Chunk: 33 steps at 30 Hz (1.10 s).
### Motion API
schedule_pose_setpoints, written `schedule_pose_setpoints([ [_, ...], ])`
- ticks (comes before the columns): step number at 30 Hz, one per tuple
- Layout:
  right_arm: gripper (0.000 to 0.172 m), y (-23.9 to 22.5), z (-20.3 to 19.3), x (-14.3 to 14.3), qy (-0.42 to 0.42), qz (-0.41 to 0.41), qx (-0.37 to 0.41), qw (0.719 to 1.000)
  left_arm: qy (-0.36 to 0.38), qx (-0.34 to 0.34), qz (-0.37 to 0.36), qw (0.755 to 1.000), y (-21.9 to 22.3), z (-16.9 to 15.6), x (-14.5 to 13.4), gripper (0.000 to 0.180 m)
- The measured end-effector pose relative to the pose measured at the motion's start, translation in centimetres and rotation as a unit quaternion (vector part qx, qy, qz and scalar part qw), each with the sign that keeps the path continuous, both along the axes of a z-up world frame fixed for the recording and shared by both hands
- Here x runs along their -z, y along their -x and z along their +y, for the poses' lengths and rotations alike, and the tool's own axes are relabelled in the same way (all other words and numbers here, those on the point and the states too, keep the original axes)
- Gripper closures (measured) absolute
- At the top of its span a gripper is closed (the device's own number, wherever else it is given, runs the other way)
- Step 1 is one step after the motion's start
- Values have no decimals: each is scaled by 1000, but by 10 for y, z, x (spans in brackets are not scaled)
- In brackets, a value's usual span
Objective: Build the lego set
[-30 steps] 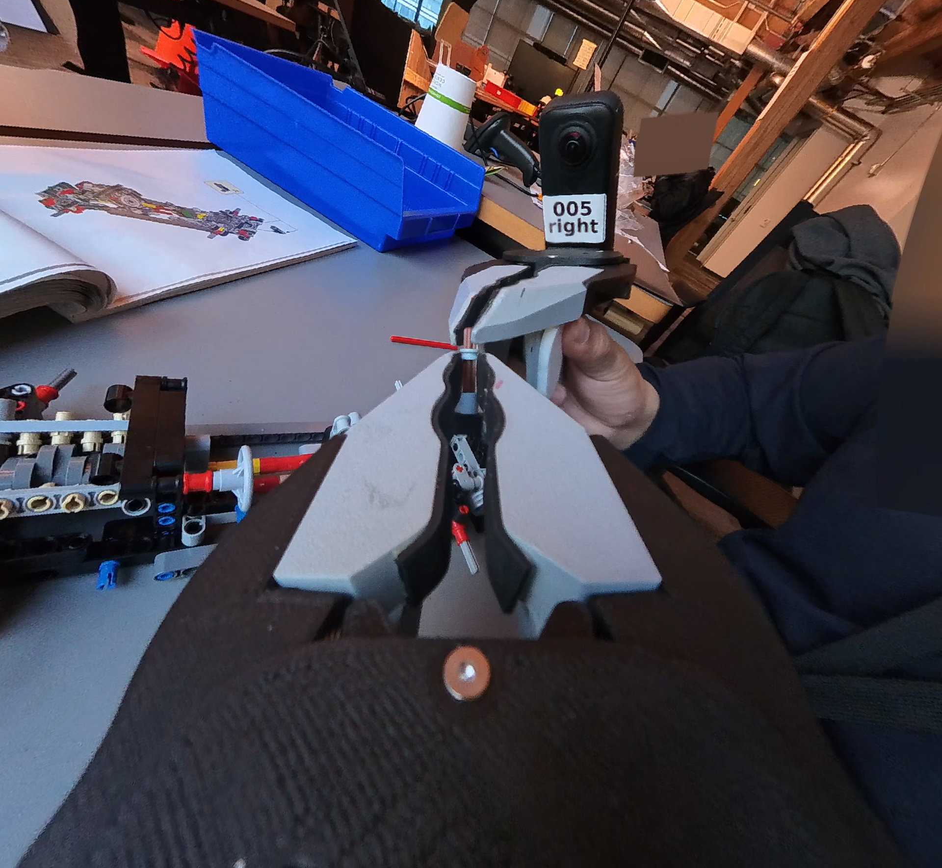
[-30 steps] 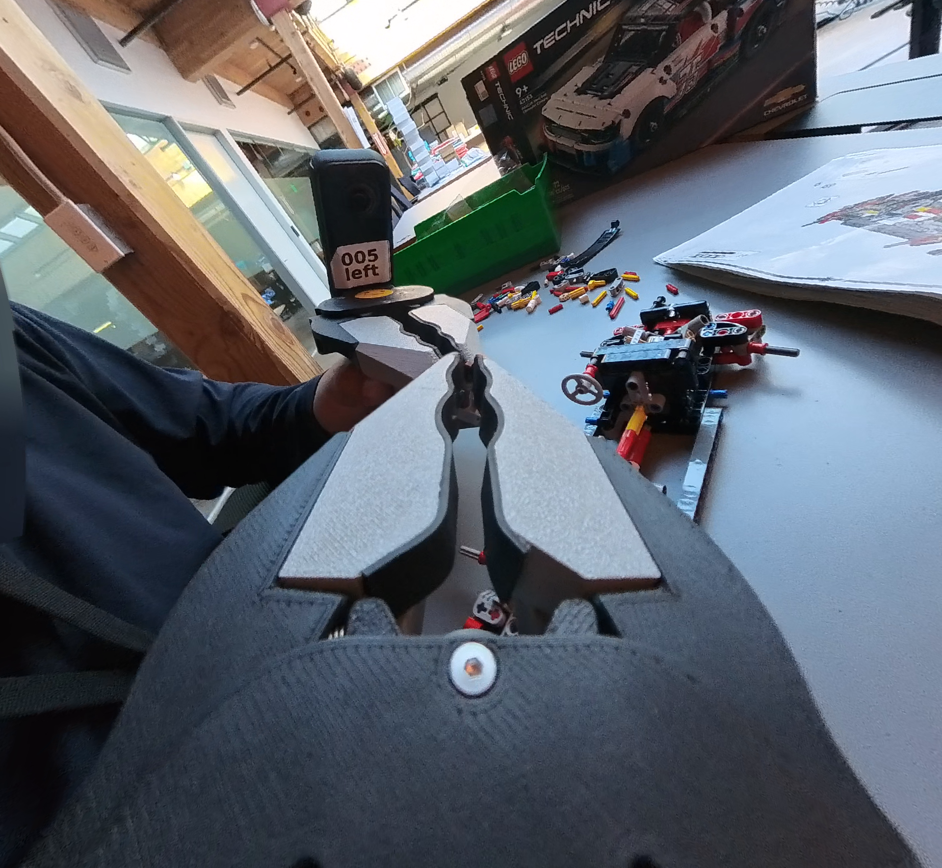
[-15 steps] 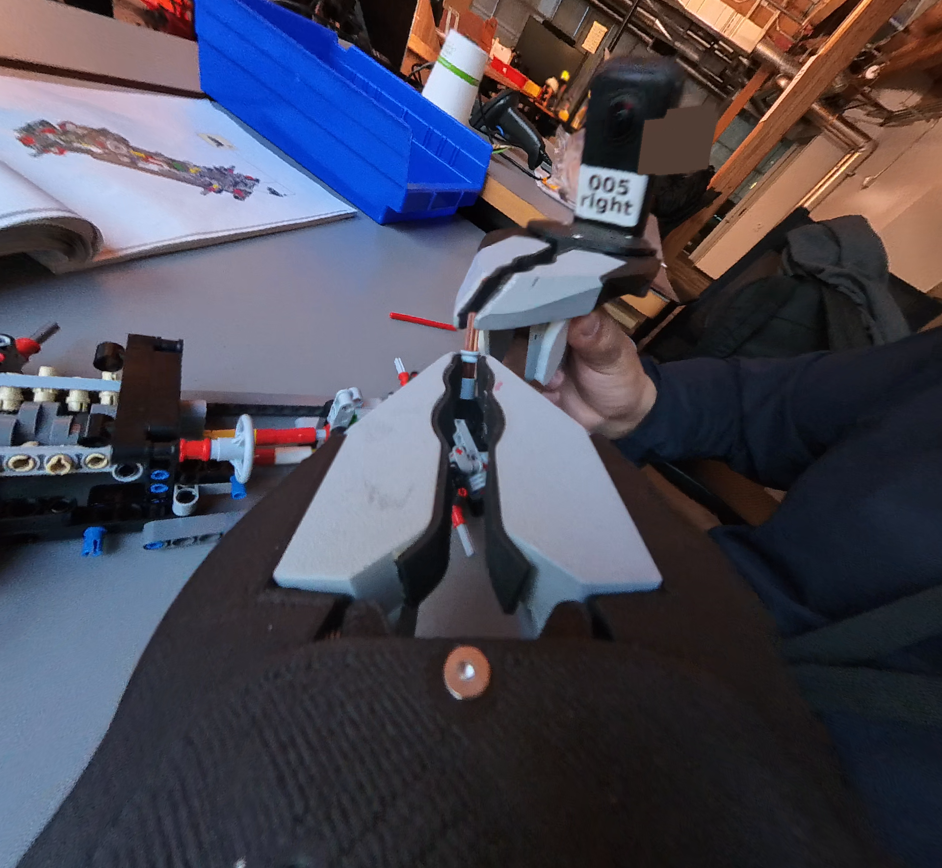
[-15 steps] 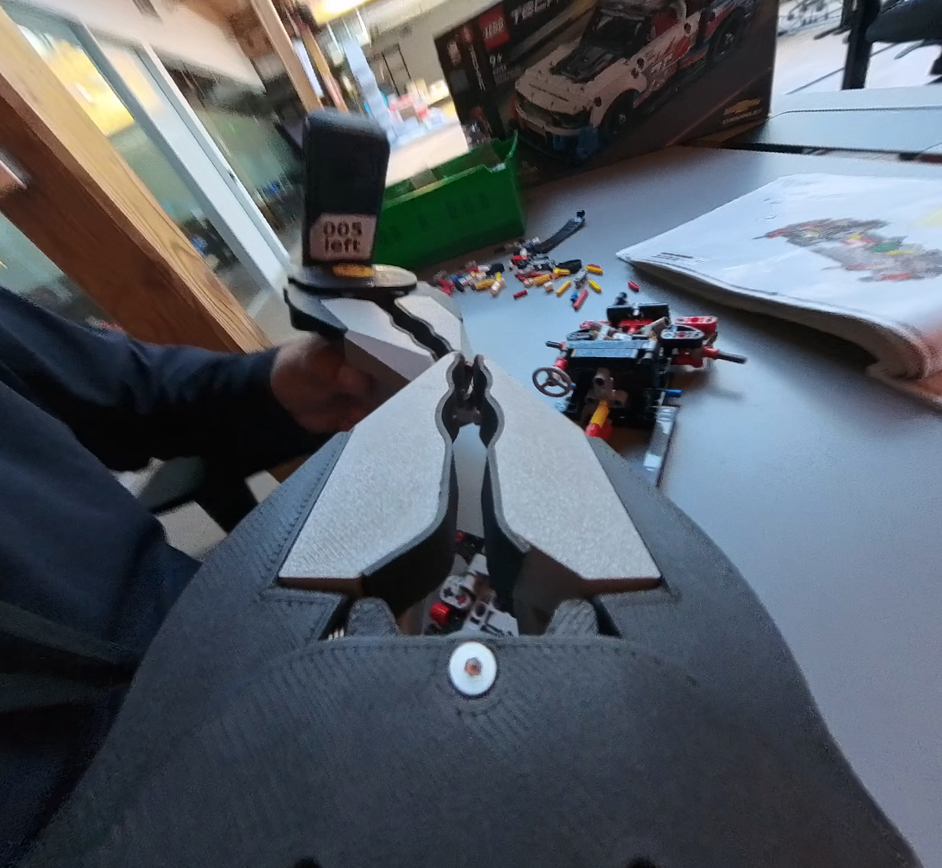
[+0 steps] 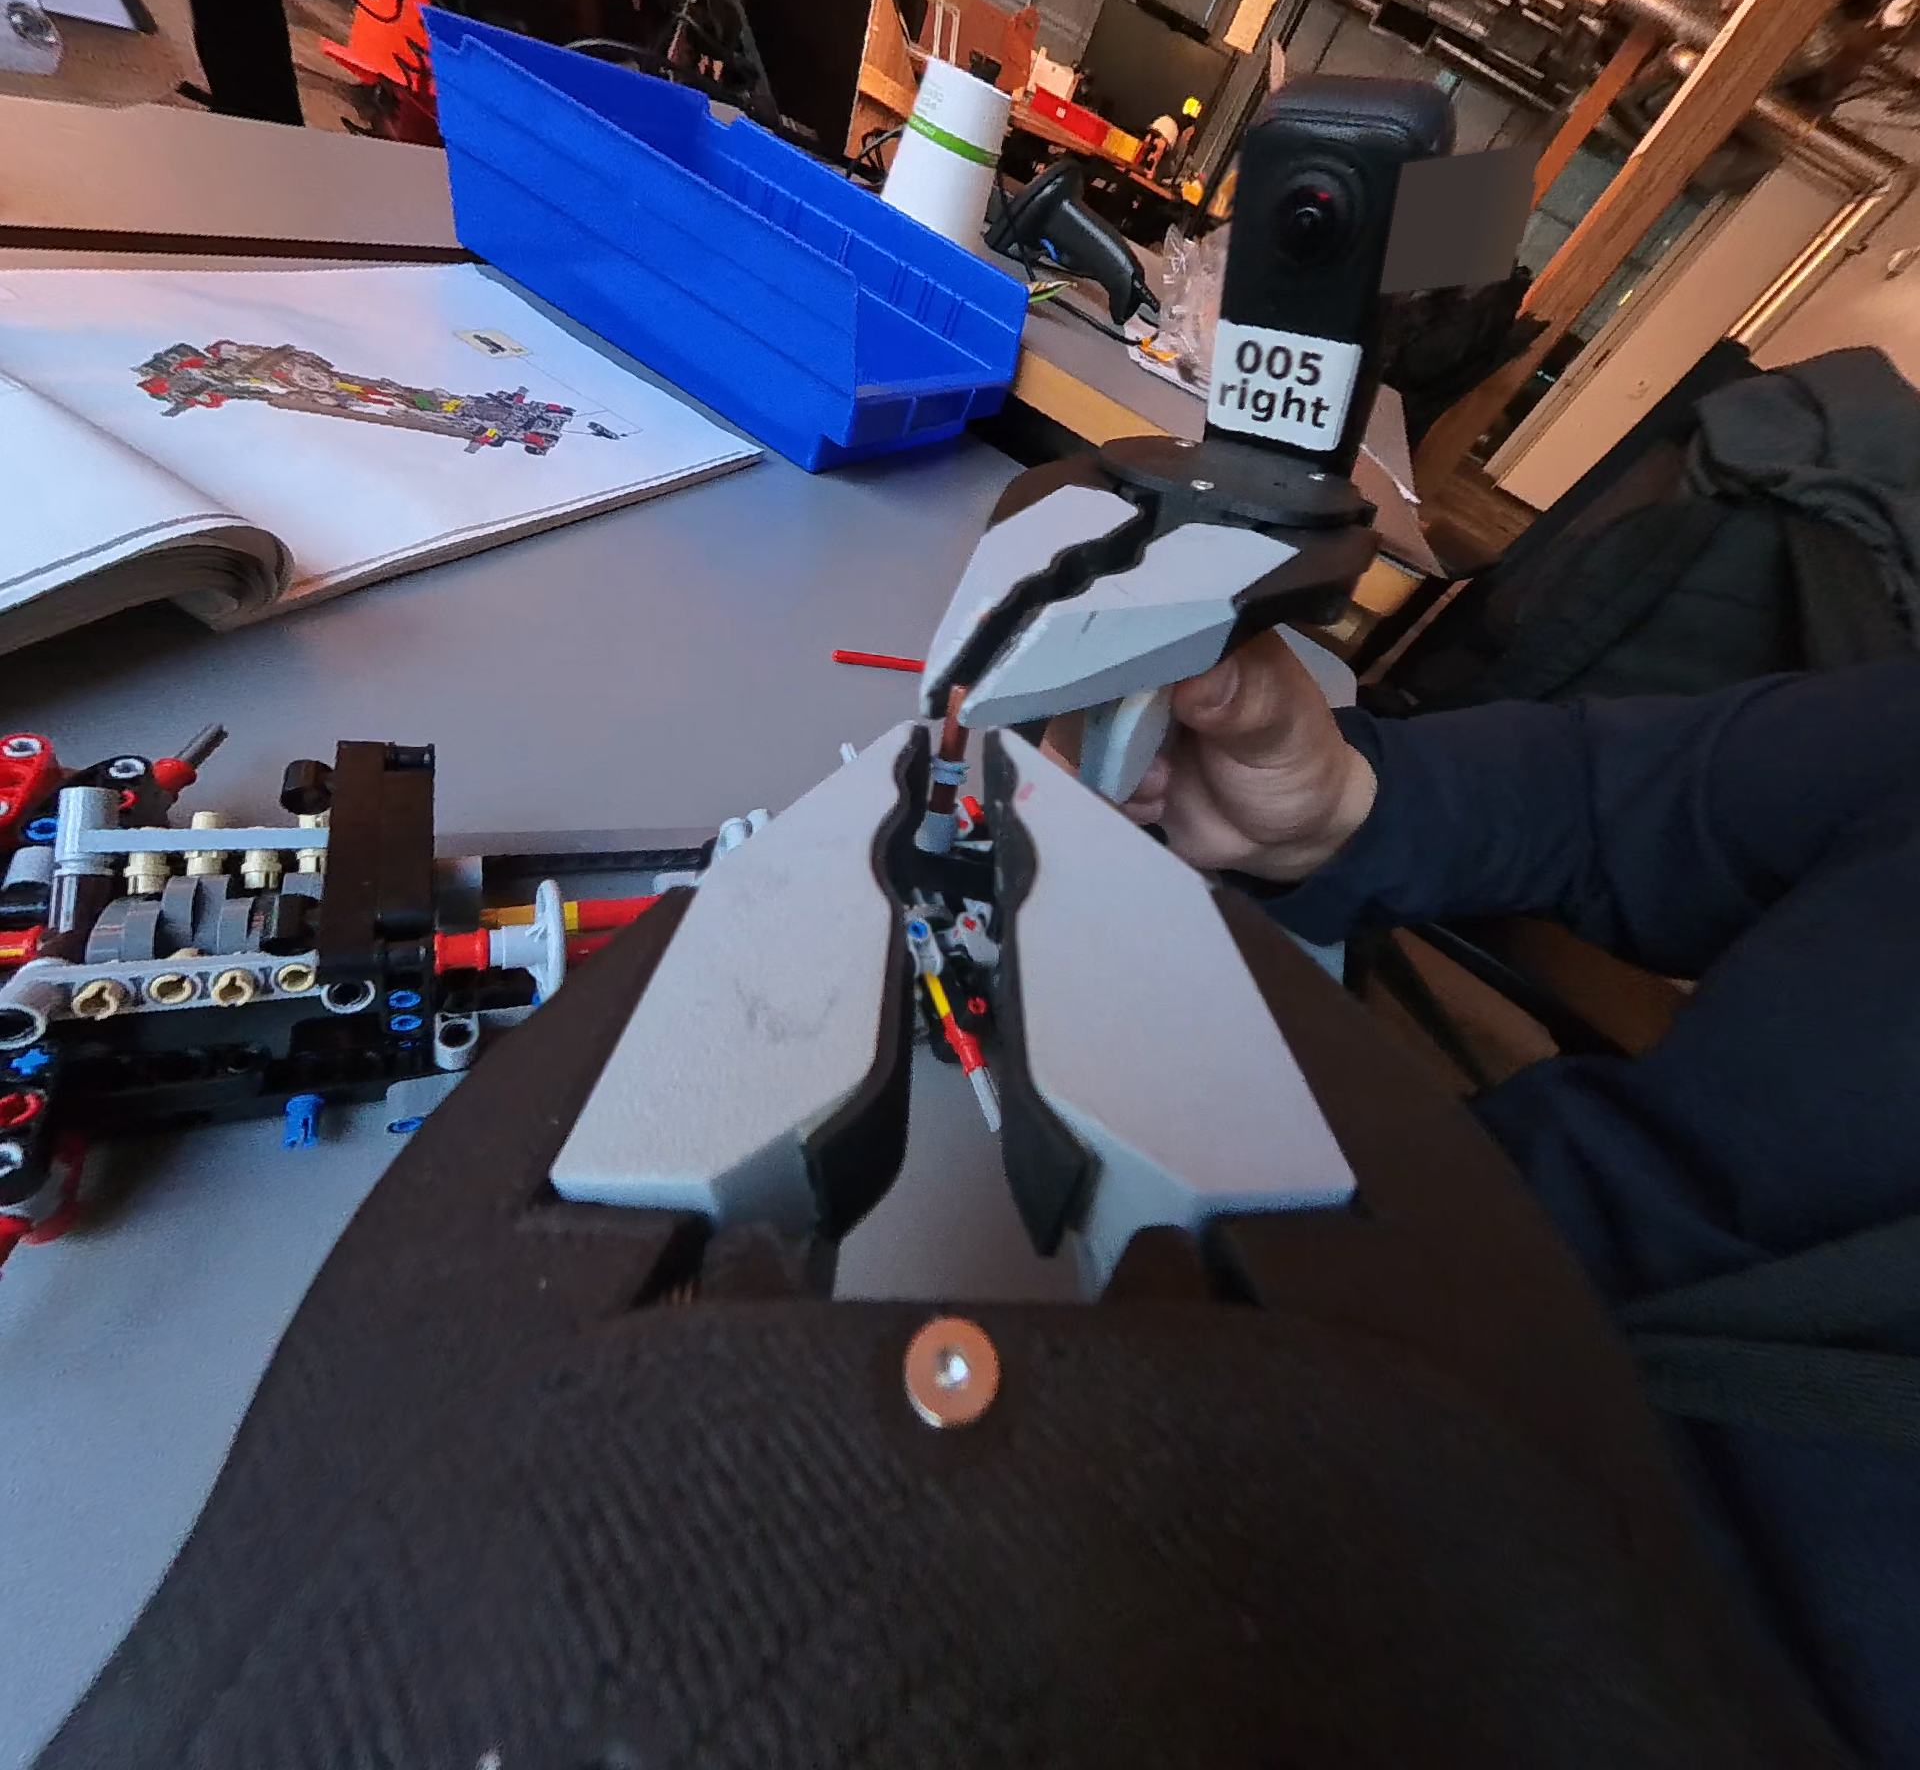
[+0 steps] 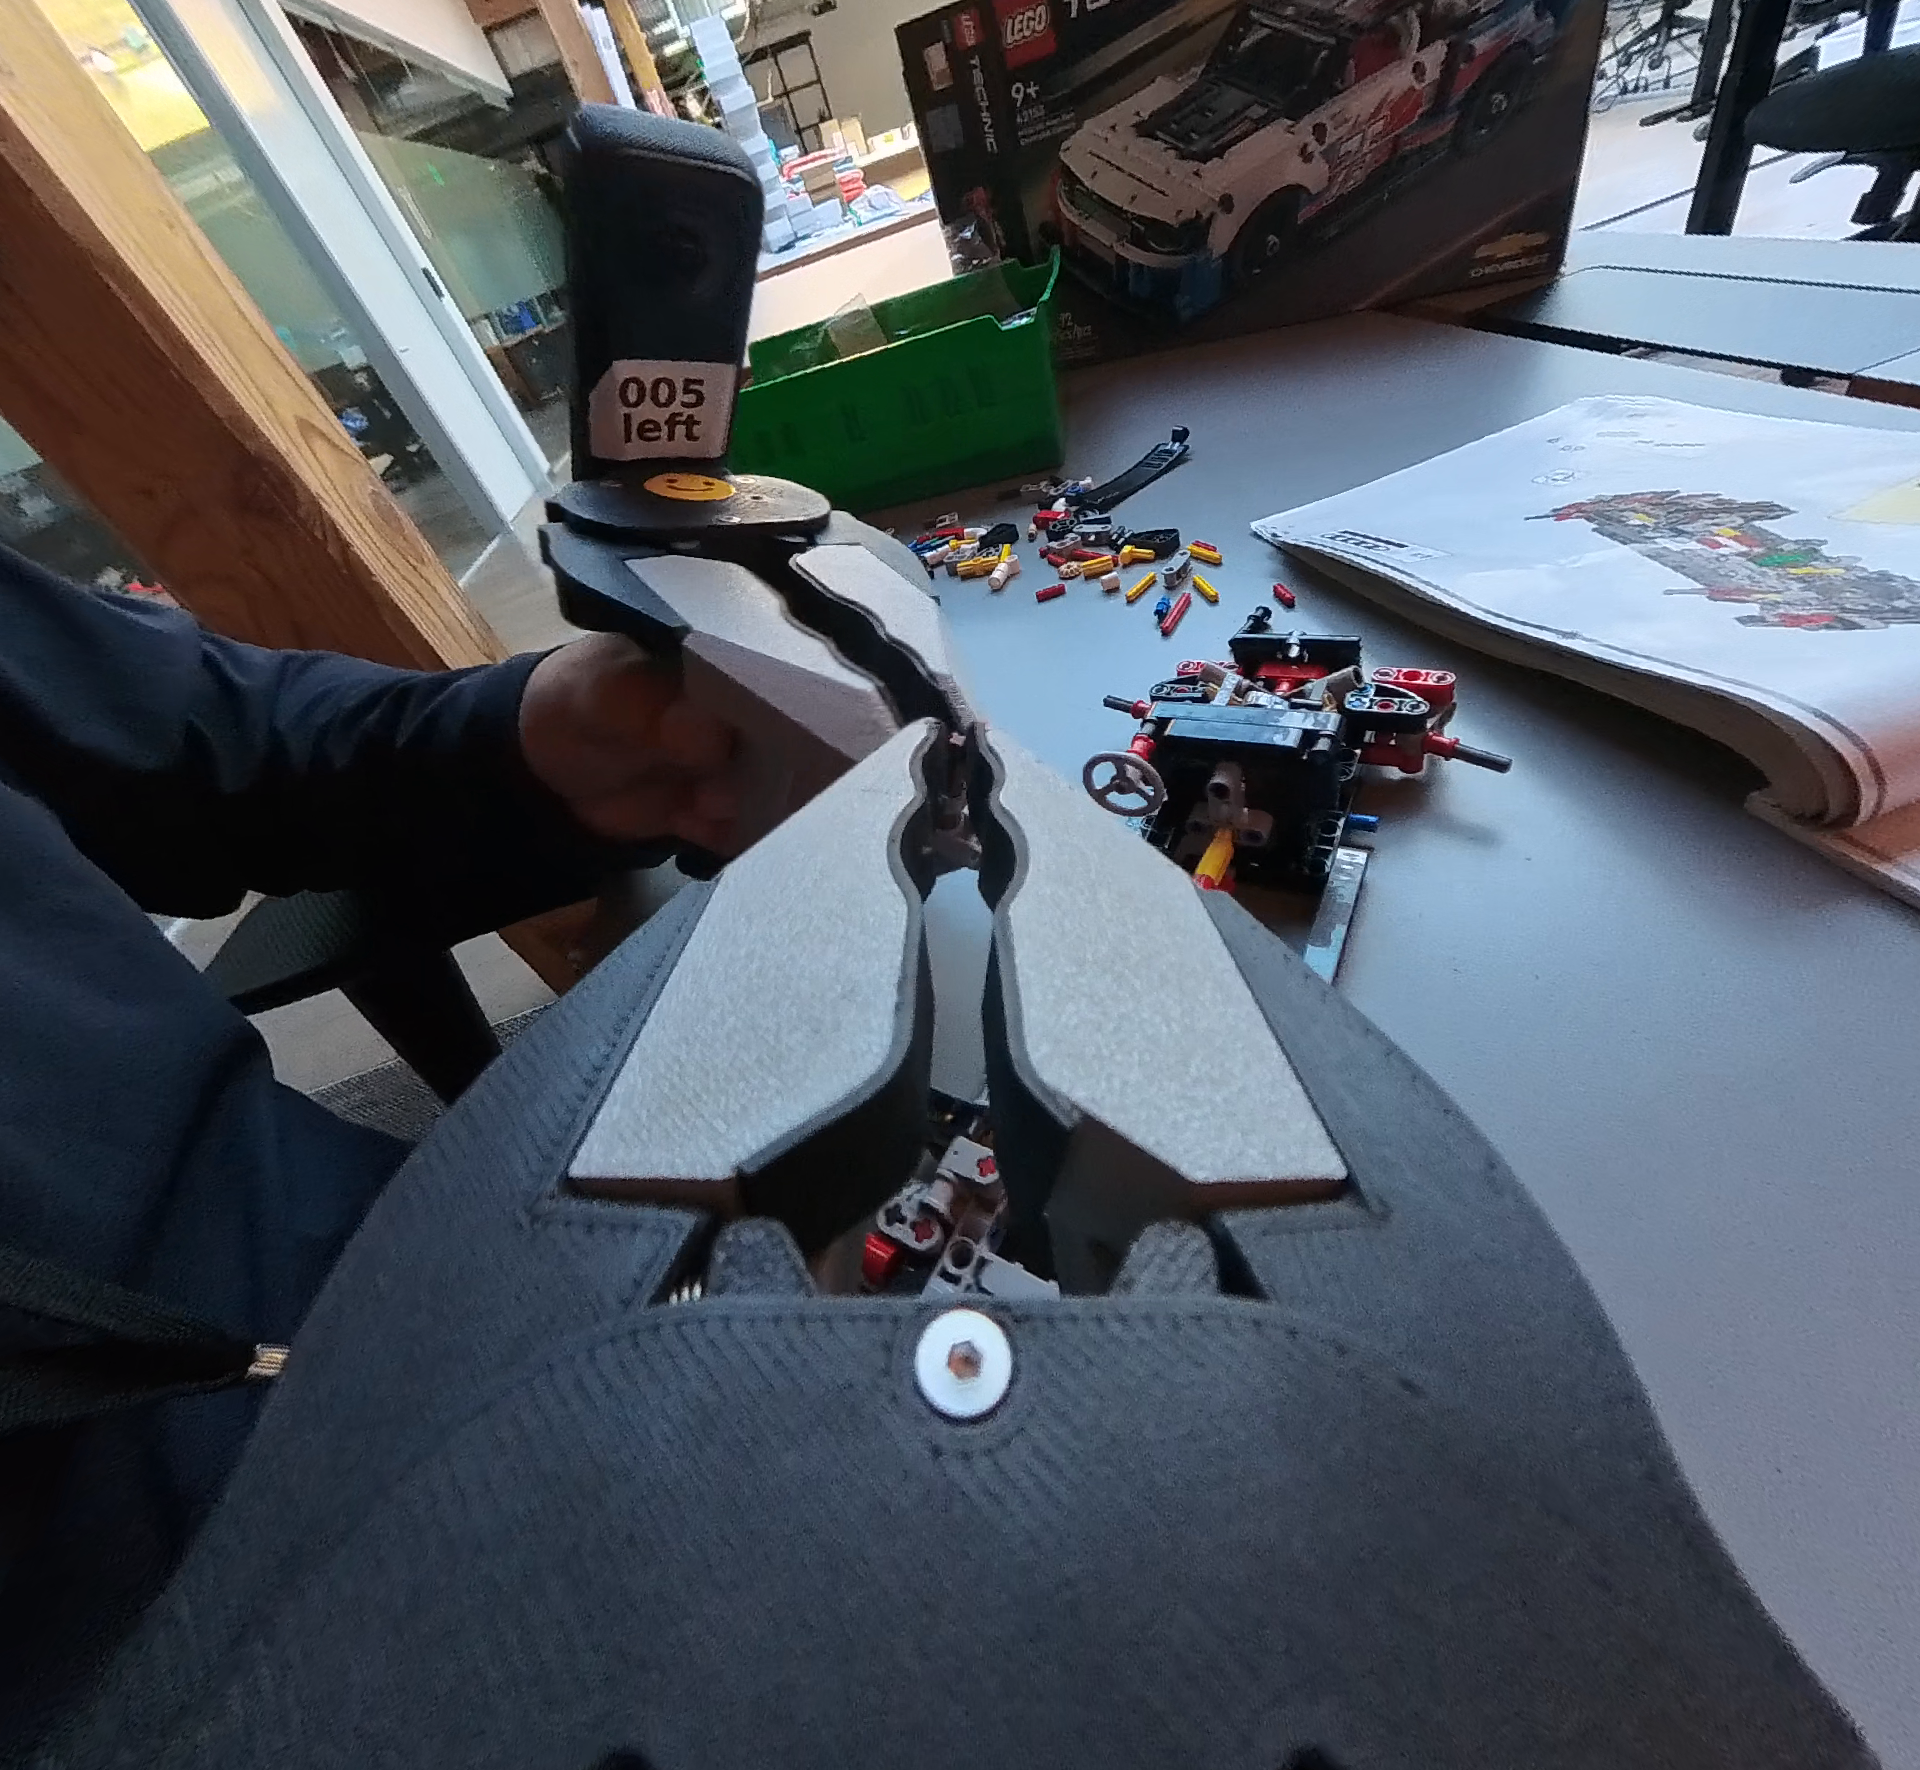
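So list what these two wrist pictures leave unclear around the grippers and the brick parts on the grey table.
- Thin brown rod with grey collars: in the left wrist view its top end vanishes inside the right gripper tips.
- Same rod in the right wrist view: dark and small between the fingers, details unreadable.
- Black, red and grey brick assembly: cut off by the left edge.
- Small brick cluster under the right gripper: mostly hidden by its fingers.

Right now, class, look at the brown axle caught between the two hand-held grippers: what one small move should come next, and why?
Probably a slight push of the right hand-held gripper along the axle's line. It pinches the top of the brown axle, whose grey bushes sit between the fingers of the left hand-held gripper. Those fingers show gaps beside the axle, so only the right one visibly grips it.
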State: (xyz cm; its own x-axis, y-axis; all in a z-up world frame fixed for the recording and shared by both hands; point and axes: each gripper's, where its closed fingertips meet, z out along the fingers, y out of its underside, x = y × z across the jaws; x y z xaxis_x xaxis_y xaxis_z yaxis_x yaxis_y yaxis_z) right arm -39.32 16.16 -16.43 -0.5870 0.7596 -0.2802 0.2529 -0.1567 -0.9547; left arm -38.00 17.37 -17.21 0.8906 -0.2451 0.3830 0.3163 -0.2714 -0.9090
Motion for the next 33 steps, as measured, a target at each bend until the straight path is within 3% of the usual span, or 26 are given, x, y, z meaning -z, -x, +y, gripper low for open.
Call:
schedule_pose_setpoints([
  [27,172,3,11,9,-12,-32,44,998,45,-4,38,998,1,2,18,176],
  [28,172,4,16,3,-6,-15,58,998,54,-2,39,998,0,1,21,178],
  [29,172,4,28,-13,12,24,76,997,110,5,67,992,0,-2,43,177],
  [31,172,6,39,-9,16,1,66,998,132,12,79,988,-5,-3,60,176],
  [33,172,6,36,0,37,-14,54,998,84,31,43,995,-14,2,34,177],
])
